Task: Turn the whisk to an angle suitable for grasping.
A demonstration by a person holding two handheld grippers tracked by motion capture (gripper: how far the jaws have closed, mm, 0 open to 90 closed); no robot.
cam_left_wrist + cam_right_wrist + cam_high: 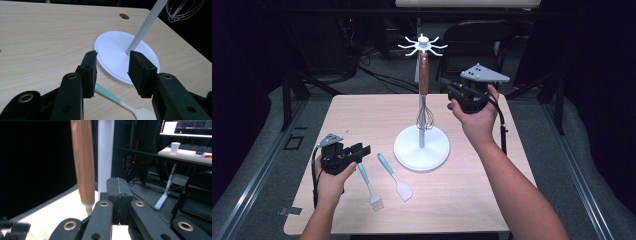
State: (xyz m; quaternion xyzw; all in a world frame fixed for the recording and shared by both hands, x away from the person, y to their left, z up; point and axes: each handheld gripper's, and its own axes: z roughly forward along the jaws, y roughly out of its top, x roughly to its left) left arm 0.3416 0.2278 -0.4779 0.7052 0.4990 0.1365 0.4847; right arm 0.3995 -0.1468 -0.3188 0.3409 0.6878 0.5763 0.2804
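**Operator:** Where do the two grippers stand, left to right?

**Technician:** Your left gripper (362, 150) rests low at the table's 8 o'clock, jaws spread and empty. In the left gripper view they frame the round white base of the utensil stand (112, 53). Beneath them lies the teal-handled white silicone spatula (125, 105); the teal-handled basting brush (369, 187) lies just beside it. Your right gripper (446, 87) is raised at the stand's 3 o'clock, jaws pressed together on nothing.

**Operator:** And the whisk?

**Technician:** The wire whisk with the brown wooden handle (424, 80) hangs from the white spoked crown (422, 45) at the top of the pole, at the table's 12 o'clock. The handle is upright and close along the pole; the steel loops hang above the base.

**Operator:** What could go wrong?

**Technician:** In the right gripper view the handle sits just left of your closed jaws. Sideways drift would likely knock the handle, set the whisk swinging or lift it off its spoke. A harder push on the pole could tip the stand. On the left, closing without lowering squarely may pinch the base rim instead of the spatula.
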